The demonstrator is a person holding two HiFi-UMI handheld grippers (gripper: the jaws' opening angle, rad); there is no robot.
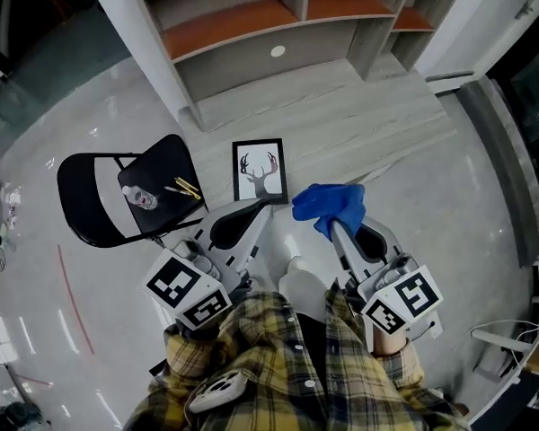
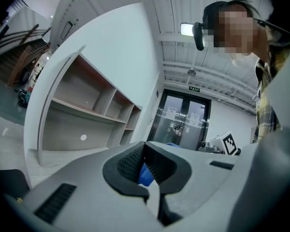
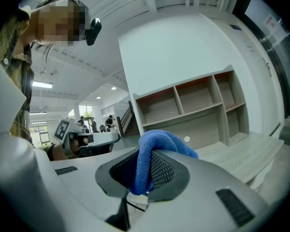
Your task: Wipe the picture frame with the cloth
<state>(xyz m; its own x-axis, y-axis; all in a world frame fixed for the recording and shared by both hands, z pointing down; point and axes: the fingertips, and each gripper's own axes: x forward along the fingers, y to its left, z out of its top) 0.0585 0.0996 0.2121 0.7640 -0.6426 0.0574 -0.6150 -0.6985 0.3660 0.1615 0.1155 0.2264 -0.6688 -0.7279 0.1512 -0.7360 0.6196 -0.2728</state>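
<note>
The right gripper (image 1: pixel 336 225) is clamped on the one blue cloth (image 1: pixel 328 203), which bunches up over its jaws. The left gripper (image 1: pixel 257 214) beside it has its jaws together and holds nothing. The single picture frame (image 1: pixel 259 171), showing a deer head, lies flat on the floor (image 1: pixel 413 178) just ahead of both grippers, with one black folding chair (image 1: pixel 99 200) to its left carrying what look like two yellow sticks (image 1: pixel 187 187), and one shelf unit (image 1: pixel 278 25) beyond.
</note>
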